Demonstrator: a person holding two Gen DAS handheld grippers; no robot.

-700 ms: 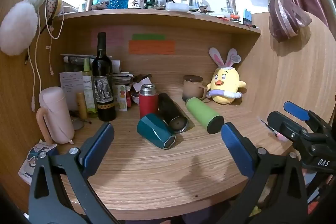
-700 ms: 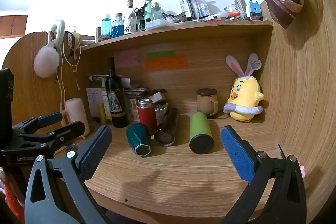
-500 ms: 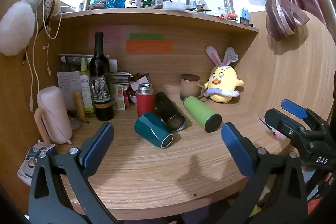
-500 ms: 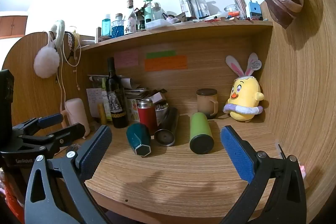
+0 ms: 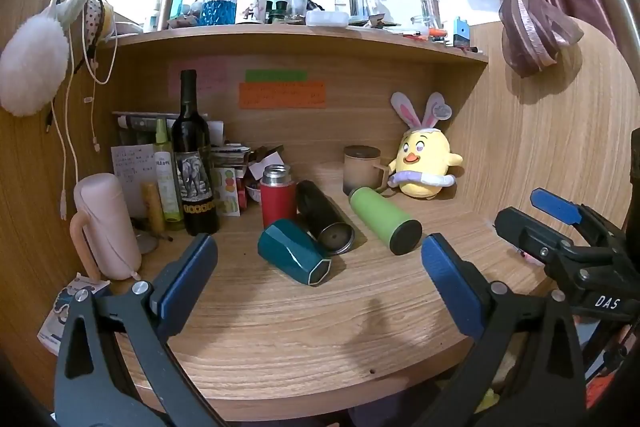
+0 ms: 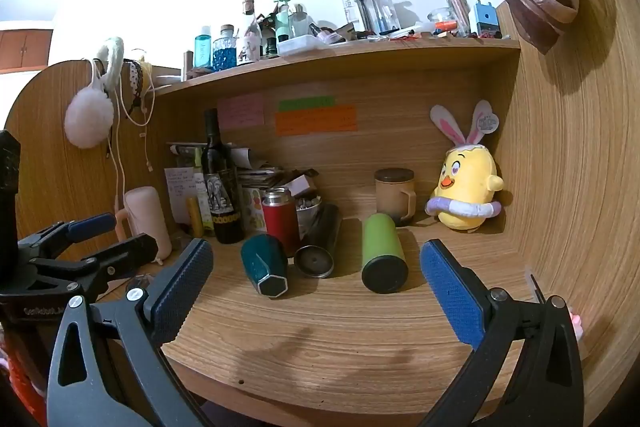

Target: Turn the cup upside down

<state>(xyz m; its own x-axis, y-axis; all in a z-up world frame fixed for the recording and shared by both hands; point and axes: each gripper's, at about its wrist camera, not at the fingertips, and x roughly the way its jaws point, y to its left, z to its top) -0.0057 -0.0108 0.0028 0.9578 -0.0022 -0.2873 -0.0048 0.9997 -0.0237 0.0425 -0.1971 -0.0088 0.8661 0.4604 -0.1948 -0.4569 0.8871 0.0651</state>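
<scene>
Three cups lie on their sides on the wooden desk [image 5: 304, 331]: a teal faceted cup [image 5: 294, 257] [image 6: 265, 263], a black tumbler [image 5: 325, 217] [image 6: 321, 245] and a green tumbler [image 5: 385, 219] [image 6: 382, 252]. A brown lidded mug [image 5: 362, 171] [image 6: 394, 196] stands upright at the back. My left gripper [image 5: 318, 283] is open and empty, near the desk's front edge, short of the teal cup. My right gripper [image 6: 316, 285] is open and empty, also back from the cups. Each gripper shows at the other view's edge.
A red thermos [image 5: 277, 195], a wine bottle [image 5: 194, 163], a pink bottle [image 5: 106, 227] and papers crowd the back left. A yellow plush chick [image 5: 426, 163] sits back right. A cluttered shelf [image 5: 288, 39] hangs overhead. Wooden side walls close both sides.
My left gripper has drifted slightly right, so the scene sits a little further left in its view. The right gripper and the cups have not moved.
</scene>
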